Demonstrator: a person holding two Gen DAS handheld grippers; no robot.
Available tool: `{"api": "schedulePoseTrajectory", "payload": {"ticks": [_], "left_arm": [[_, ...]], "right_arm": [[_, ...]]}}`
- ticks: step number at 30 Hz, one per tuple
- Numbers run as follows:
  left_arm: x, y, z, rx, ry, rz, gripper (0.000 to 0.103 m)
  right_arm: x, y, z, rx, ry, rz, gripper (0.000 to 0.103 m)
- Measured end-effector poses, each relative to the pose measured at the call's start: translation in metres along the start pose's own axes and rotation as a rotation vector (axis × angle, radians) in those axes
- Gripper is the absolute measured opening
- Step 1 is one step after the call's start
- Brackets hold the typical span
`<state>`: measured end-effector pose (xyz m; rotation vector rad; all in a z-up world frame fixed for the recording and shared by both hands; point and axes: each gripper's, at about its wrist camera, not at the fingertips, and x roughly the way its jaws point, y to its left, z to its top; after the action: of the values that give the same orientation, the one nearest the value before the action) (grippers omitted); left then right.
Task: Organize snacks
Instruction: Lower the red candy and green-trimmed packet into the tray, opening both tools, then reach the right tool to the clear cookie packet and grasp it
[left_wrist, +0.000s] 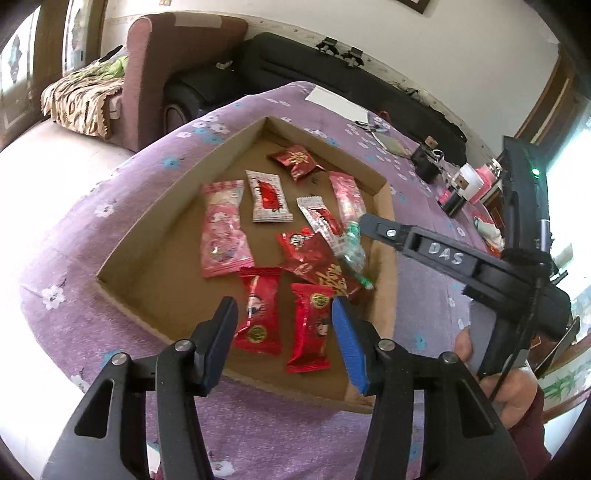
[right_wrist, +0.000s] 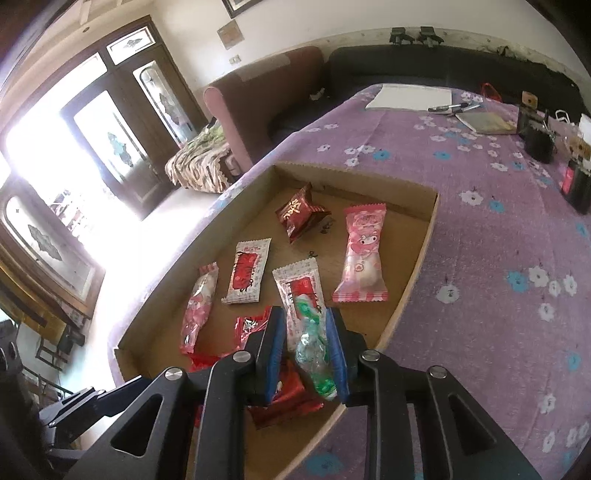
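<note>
Snacks lie scattered in a shallow cardboard tray (left_wrist: 122, 236) that sits on a purple flowered cloth (left_wrist: 92, 325) over the table. Left tongs (left_wrist: 284, 332) hover wide apart above the tray's near edge, gripping nothing; two red packets (left_wrist: 258, 310) lie side by side just under them. Right tongs (right_wrist: 306, 350) are narrowed on a clear green-printed candy (right_wrist: 314, 354), pinched between the blue pads (right_wrist: 338, 354) over the tray's near right side. The left view shows that candy (left_wrist: 352, 251) hanging from the tong tips above a larger red packet (left_wrist: 314, 258).

Farther in the tray lie a pink packet (right_wrist: 364, 254) near the right wall, two white-and-red packets (right_wrist: 247, 271) in the middle, a second pink packet (right_wrist: 197, 306) toward the left wall, and a dark red packet (right_wrist: 299, 216) close to the far corner.

At the table's far edge rest a white paper sheet (right_wrist: 410, 96), a pen (right_wrist: 452, 108) and a small notebook (right_wrist: 484, 122). Dark small items (right_wrist: 537, 142) stand along the far right edge, too blurred to tell.
</note>
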<state>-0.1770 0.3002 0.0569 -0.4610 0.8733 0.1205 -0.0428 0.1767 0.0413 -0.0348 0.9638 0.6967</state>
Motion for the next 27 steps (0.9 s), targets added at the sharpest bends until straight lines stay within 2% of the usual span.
{"api": "schedulePoseTrajectory", "payload": {"ticks": [2,4,8,16,20,27], "left_arm": [[0.000,0.001,0.000,-0.002,-0.001,0.003,0.052],[0.002,-0.001,0.000,0.002,0.002,0.002,0.052],[0.003,-0.009,-0.003,0.030,0.001,0.011,0.052],[-0.007,-0.040,-0.012,0.154,-0.071,0.127,0.052],[-0.011,-0.055,-0.016,0.214,-0.099,0.175,0.052],[-0.009,-0.079,-0.020,0.281,-0.086,0.172,0.052]], "right_arm": [[-0.005,-0.002,0.000,0.009,-0.014,-0.005,0.026],[-0.012,-0.004,0.001,0.018,-0.030,-0.010,0.033],[-0.033,-0.019,0.000,0.049,-0.067,-0.034,0.037],[-0.055,-0.040,-0.015,0.071,-0.092,-0.075,0.047],[-0.062,-0.049,-0.025,0.064,-0.096,-0.103,0.048],[-0.077,-0.081,-0.039,0.110,-0.105,-0.139,0.049]]}}
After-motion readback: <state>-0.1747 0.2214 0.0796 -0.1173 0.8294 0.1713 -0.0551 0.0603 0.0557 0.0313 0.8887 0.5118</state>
